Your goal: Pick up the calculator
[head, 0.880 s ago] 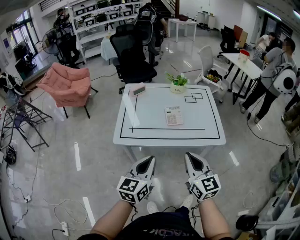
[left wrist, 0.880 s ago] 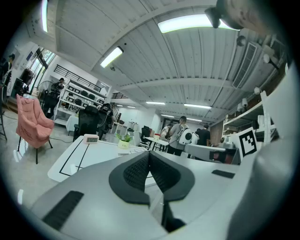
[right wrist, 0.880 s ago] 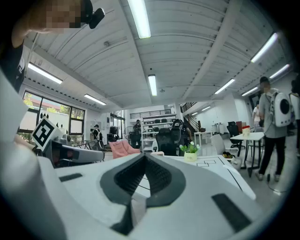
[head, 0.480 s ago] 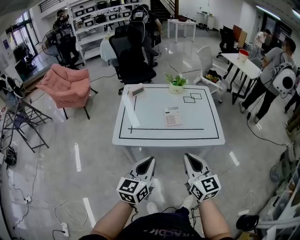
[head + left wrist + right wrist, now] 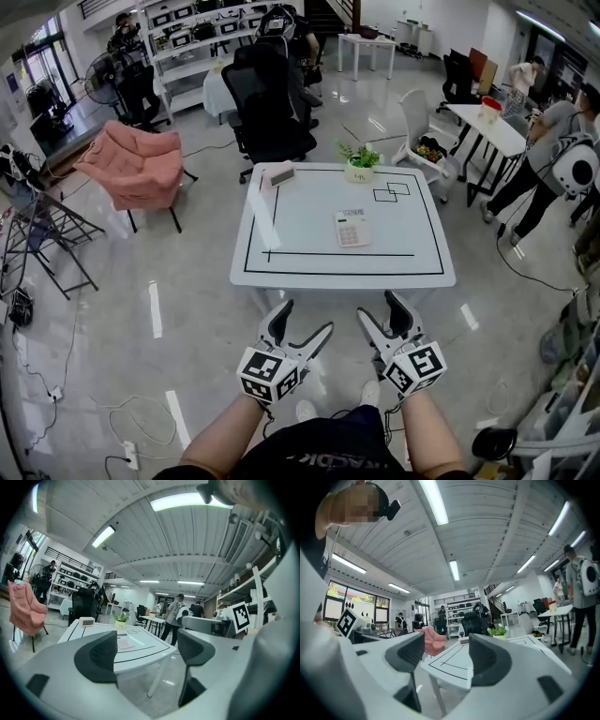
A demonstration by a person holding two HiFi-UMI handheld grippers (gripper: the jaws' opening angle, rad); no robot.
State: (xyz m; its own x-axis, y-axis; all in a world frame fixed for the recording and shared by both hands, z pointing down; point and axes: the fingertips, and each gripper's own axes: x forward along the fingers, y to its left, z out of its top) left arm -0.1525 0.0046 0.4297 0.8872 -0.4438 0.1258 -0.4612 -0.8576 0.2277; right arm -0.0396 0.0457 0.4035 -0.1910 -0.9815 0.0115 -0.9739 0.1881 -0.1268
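Both jaw pairs gape wide, nothing between them: left gripper and right gripper hang well short of the table. Calculator lies flat inside its black outline, print too small to read.

The keys and display of the calculator are too small to be read in the head view, and so is the face of the small display unit. In the right gripper view the calculator cannot be made out, and much of the table is covered by the jaws of the right gripper. The person's forearms are cut off by the head view's lower edge.
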